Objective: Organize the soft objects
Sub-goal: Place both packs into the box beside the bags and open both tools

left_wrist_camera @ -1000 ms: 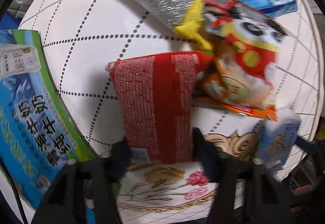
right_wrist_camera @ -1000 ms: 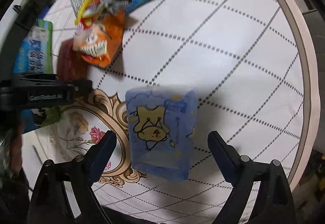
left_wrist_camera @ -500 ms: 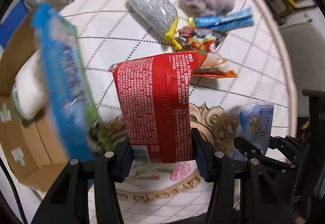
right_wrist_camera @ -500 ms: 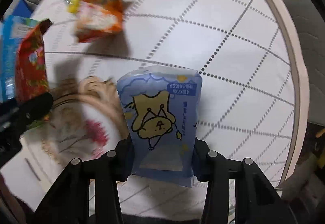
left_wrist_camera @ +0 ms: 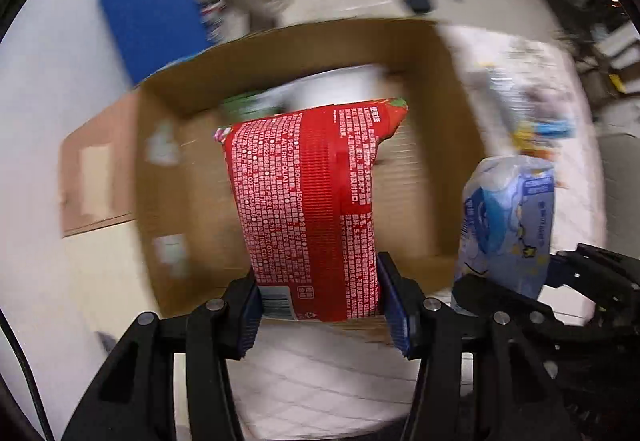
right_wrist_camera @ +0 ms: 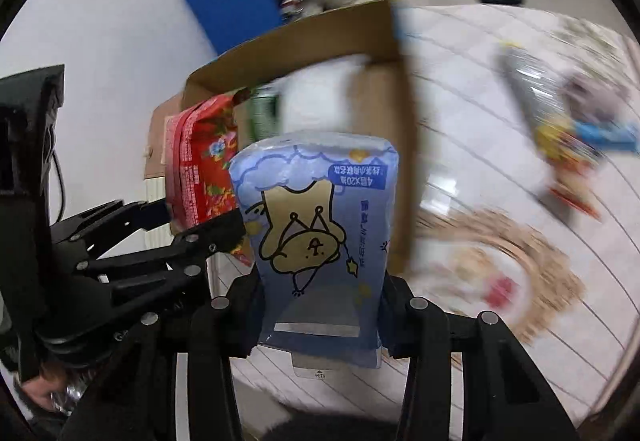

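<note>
My left gripper (left_wrist_camera: pixel 320 305) is shut on a red soft pack (left_wrist_camera: pixel 308 201) with white print and holds it above an open cardboard box (left_wrist_camera: pixel 452 109). My right gripper (right_wrist_camera: pixel 320 305) is shut on a blue tissue pack (right_wrist_camera: pixel 316 225) with a cartoon bear, held upright beside the box (right_wrist_camera: pixel 320 37). The blue pack also shows in the left wrist view (left_wrist_camera: pixel 508 217), to the right of the red pack. The red pack (right_wrist_camera: pixel 204 165) and left gripper (right_wrist_camera: pixel 208 221) show at the left in the right wrist view.
Inside the box lie a white soft pack (left_wrist_camera: pixel 340 85) and something green (left_wrist_camera: pixel 248 103). Several snack packs and a grey plush (right_wrist_camera: pixel 592 97) lie blurred on the round white table (right_wrist_camera: pixel 480 177). A blue panel (left_wrist_camera: pixel 152 21) stands behind the box.
Both grippers have swung left from over the table to the cardboard box, each carrying its pack. The right gripper closed on the blue pack and lifted it.
</note>
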`<act>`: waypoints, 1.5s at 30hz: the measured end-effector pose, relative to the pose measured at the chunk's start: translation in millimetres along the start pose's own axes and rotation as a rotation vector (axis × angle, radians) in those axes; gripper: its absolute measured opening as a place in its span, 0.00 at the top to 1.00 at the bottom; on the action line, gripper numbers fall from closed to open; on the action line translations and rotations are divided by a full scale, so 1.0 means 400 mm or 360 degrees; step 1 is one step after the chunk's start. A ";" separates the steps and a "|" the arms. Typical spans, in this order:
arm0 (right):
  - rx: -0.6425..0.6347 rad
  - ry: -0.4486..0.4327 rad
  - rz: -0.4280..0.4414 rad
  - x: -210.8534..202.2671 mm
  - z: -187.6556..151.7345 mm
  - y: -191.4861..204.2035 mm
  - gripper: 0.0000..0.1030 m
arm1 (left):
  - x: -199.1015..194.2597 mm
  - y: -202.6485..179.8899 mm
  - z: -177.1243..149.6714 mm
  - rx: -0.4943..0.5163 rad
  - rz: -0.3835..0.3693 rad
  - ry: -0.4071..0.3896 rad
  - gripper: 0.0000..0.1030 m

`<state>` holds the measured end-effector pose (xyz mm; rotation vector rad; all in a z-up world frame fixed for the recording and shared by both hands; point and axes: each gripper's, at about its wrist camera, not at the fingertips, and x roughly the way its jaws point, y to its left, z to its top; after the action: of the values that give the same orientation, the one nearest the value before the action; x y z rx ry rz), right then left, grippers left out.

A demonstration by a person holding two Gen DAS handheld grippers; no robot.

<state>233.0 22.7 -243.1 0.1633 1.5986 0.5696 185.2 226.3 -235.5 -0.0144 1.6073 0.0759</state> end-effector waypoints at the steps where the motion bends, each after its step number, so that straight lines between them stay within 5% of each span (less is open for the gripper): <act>1: -0.0021 0.0029 0.0013 0.059 0.027 0.042 0.53 | 0.023 0.048 0.016 -0.0052 -0.0004 0.0035 0.52; 7: -0.0041 0.0179 -0.0003 0.311 0.087 0.155 0.53 | 0.182 0.231 0.061 -0.0191 -0.0093 0.0274 0.52; 15: -0.0118 0.0297 -0.0097 0.430 0.071 0.181 0.53 | 0.288 0.204 0.061 -0.0042 -0.0137 0.0455 0.52; 21: -0.0147 0.0313 -0.0148 0.491 0.082 0.217 0.53 | 0.313 0.208 0.079 -0.0075 -0.0175 0.0481 0.51; 24: -0.0145 0.0323 -0.0156 0.517 0.098 0.236 0.48 | 0.311 0.229 0.093 -0.0127 -0.0193 0.0516 0.48; 26: -0.0129 0.0320 -0.0160 0.503 0.098 0.249 0.31 | 0.302 0.241 0.092 -0.0178 -0.0231 0.0539 0.47; 28: -0.0099 0.0312 -0.0137 0.496 0.105 0.243 0.14 | 0.285 0.250 0.095 -0.0200 -0.0240 0.0516 0.41; 30: -0.0088 0.0309 -0.0158 0.484 0.102 0.243 0.14 | 0.265 0.252 0.095 -0.0186 -0.0219 0.0482 0.30; 36: -0.0113 0.0278 -0.0230 0.443 0.086 0.234 0.00 | 0.192 0.243 0.074 -0.0228 -0.0229 0.0363 0.24; 39: -0.0145 0.0209 -0.0313 0.385 0.067 0.223 0.00 | 0.144 0.233 0.056 -0.0253 -0.0193 0.0235 0.05; 45: -0.0194 -0.0027 -0.0474 0.247 0.011 0.240 0.00 | 0.026 0.203 -0.009 -0.0302 -0.0106 -0.0064 0.05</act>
<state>203.0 149.5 -288.3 -0.1593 1.5315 0.4303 176.5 307.6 -242.4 -0.2117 1.5533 0.1756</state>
